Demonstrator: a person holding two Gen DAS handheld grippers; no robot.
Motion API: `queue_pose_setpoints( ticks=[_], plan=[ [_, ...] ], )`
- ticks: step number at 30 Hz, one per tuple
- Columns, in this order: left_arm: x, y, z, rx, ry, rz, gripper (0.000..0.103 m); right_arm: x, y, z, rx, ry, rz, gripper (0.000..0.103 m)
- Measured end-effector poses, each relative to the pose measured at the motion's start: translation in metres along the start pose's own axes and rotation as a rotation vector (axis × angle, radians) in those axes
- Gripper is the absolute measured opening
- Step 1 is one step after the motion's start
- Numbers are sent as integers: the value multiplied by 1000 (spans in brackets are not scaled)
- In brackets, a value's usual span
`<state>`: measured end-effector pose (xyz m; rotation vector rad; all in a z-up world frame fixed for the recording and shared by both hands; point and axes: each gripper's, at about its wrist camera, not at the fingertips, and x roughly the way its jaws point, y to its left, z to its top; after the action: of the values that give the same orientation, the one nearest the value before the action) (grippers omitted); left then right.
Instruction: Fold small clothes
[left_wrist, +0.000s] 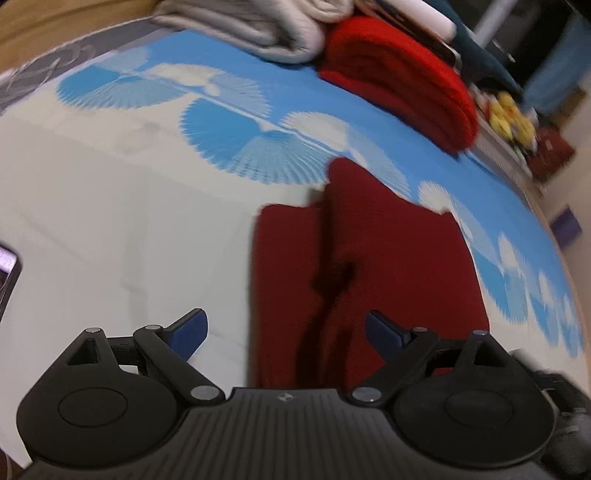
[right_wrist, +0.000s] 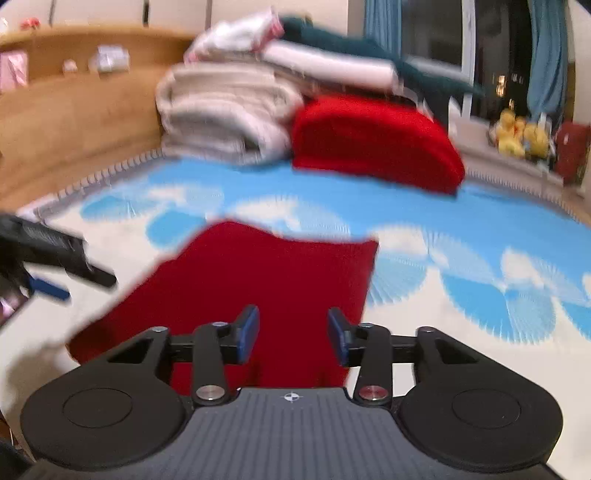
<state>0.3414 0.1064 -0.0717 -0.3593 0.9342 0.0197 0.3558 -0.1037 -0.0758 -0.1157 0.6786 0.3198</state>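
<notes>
A dark red garment (left_wrist: 369, 266) lies flat on the blue-and-white patterned bedsheet (left_wrist: 110, 192), with a fold ridge running down its middle. My left gripper (left_wrist: 286, 325) hovers over its near edge, open wide, and nothing sits between the blue pads. In the right wrist view the same garment (right_wrist: 266, 280) lies just beyond my right gripper (right_wrist: 291, 325), whose jaws stand partly apart and hold nothing. The left gripper (right_wrist: 48, 258) shows at the left edge of that view, beside the garment's left side. Both views are blurred.
At the far end of the bed a bright red folded blanket (right_wrist: 373, 147) lies next to a pile of grey and white bedding (right_wrist: 229, 110). A wooden headboard (right_wrist: 74, 110) runs along the back left. A phone (left_wrist: 7, 269) lies at the left edge. Yellow plush toys (right_wrist: 517, 136) sit by the window.
</notes>
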Motion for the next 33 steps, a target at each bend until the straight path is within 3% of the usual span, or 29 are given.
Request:
queue_pose_setpoints(
  ticks=[1,2,4,5,7,9,13,16,18,19,22,24,25,30,33],
  plan=[
    [6,-6,-2,33,28,20,102,13,7,-12,-34,70,44,43],
    [14,-10,-5,68,64,53,103,18,18,-27,-84,82,32,43],
    [33,-13,-13,123,149,140,103,20,33,-43,-196,35,-23,43],
    [38,-11,-15,112,169,143,103,19,32,-38,-189,41,-17,43],
    [39,1,-14,49,176,104,103,14,16,-18,-99,64,63,43],
    [39,10,-11,15,184,86,103,-1,-6,-2,-16,21,119,41],
    [42,8,-12,10,194,88,103,10,-31,38,19,-82,9,42],
    [42,5,-10,28,189,105,103,65,-35,32,-32,75,33,49],
    [39,2,-9,31,175,113,103,62,-19,19,-175,19,-11,53],
    [37,0,-10,37,168,117,103,57,-15,19,-178,25,-7,53],
    [27,-5,-14,43,133,114,103,29,-42,34,19,-8,103,60],
    [20,-8,-18,36,126,103,103,13,-63,33,150,-60,114,85],
    [16,-10,-21,28,123,88,103,9,-75,31,203,-67,123,87],
    [3,-17,-35,-22,124,22,103,19,-114,6,406,-5,138,89],
    [3,-20,-36,-27,119,24,103,37,-127,3,472,32,125,89]
  ],
)
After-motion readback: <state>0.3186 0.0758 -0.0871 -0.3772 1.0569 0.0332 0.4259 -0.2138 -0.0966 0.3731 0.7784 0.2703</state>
